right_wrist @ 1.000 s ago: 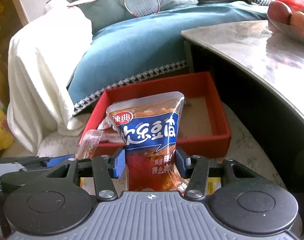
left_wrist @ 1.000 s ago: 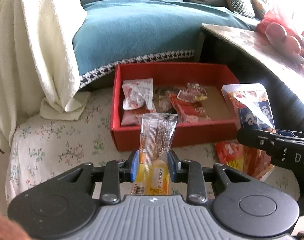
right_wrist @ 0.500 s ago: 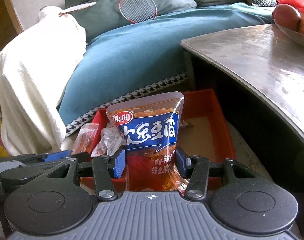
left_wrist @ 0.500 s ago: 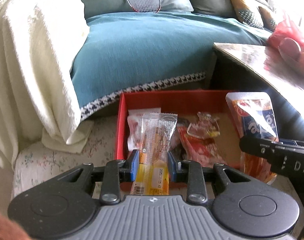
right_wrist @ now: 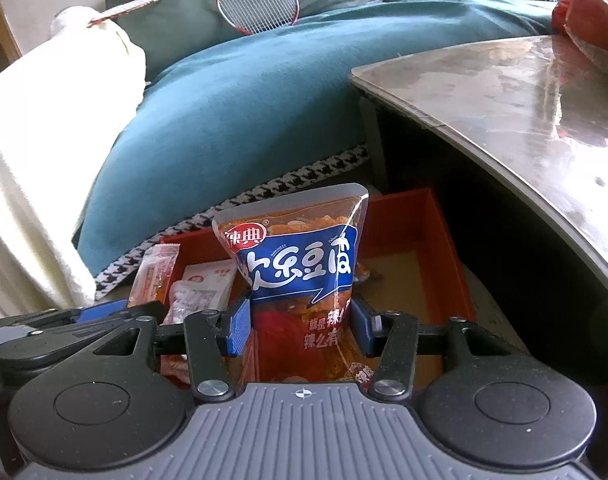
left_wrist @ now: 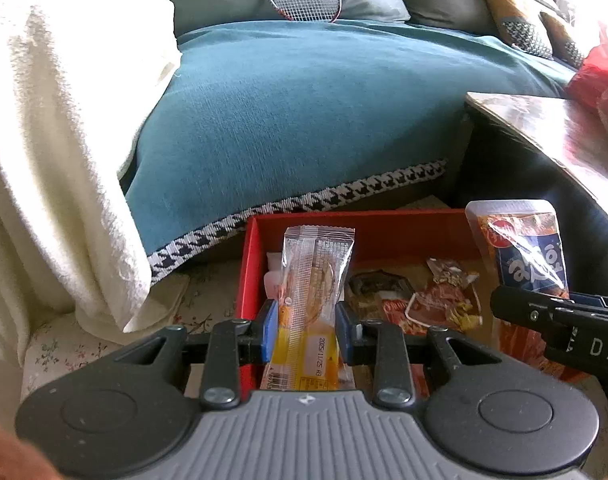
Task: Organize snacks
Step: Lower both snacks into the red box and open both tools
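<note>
My left gripper (left_wrist: 306, 330) is shut on a long clear and orange snack stick (left_wrist: 316, 280), held upright over the left part of the red box (left_wrist: 368, 222). Several small packets (left_wrist: 436, 300) lie in the box. My right gripper (right_wrist: 299, 322) is shut on a blue and orange snack bag (right_wrist: 299, 260), held upright above the same red box (right_wrist: 444, 232). In the left wrist view that bag (left_wrist: 524, 248) and the right gripper's black finger (left_wrist: 544, 316) show at the right. In the right wrist view the snack stick (right_wrist: 153, 276) shows at the left.
A teal blanket (left_wrist: 304, 120) covers the sofa behind the box, with a white towel (left_wrist: 43, 160) on the left. A badminton racket (right_wrist: 257, 4) leans on the cushions. A glossy low table (right_wrist: 524, 100) with fruit stands close on the right. The floral cloth (left_wrist: 71, 344) lies under the box.
Both grippers have moved forward toward the sofa with their snacks, from the box's near side to above its inside. Both grips are unchanged.
</note>
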`<state>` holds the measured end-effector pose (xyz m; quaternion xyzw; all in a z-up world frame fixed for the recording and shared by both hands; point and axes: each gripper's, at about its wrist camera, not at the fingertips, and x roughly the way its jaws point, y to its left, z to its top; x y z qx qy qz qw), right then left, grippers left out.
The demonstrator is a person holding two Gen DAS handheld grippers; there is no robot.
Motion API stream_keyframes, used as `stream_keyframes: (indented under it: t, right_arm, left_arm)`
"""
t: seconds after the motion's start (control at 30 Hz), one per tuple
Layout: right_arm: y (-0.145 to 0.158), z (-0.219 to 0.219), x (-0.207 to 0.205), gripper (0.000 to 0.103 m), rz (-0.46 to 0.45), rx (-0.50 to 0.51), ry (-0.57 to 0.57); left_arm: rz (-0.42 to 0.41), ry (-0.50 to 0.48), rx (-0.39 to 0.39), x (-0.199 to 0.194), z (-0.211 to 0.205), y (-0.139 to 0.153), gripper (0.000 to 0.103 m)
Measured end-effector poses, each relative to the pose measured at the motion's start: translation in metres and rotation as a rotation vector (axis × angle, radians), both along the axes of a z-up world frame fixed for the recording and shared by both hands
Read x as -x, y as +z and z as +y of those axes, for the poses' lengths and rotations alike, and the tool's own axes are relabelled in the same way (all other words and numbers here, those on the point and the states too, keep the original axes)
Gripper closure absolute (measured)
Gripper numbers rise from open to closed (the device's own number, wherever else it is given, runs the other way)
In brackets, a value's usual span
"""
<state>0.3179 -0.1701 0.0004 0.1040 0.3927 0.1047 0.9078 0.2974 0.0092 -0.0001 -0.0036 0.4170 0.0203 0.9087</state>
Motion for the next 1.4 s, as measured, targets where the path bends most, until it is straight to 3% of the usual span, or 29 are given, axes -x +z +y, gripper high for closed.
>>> stream_keyframes:
  t: [0.57, 0.73, 0.9, 1.4]
  right_arm:
    - [-0.027, 0.01, -0.034, 0.045, 0.047, 0.035, 0.003]
    - [-0.033, 0.011, -0.035, 0.04, 0.068, 0.045, 0.011]
    - [-0.033, 0.013, -0.034, 0.034, 0.071, 0.059, 0.01]
    - [-0.028, 0.006, -0.03, 0.032, 0.062, 0.072, -0.008]
  left_arm:
    - [0.027, 0.017, -0.017, -0.03, 0.0, -0.021, 0.079]
    - [0.038, 0.019, -0.005, -0.035, 0.003, -0.026, 0.078]
    - [0.037, 0.014, -0.026, -0.034, 0.002, -0.028, 0.076]
    - [0.045, 0.014, -0.009, -0.031, 0.002, -0.022, 0.066]
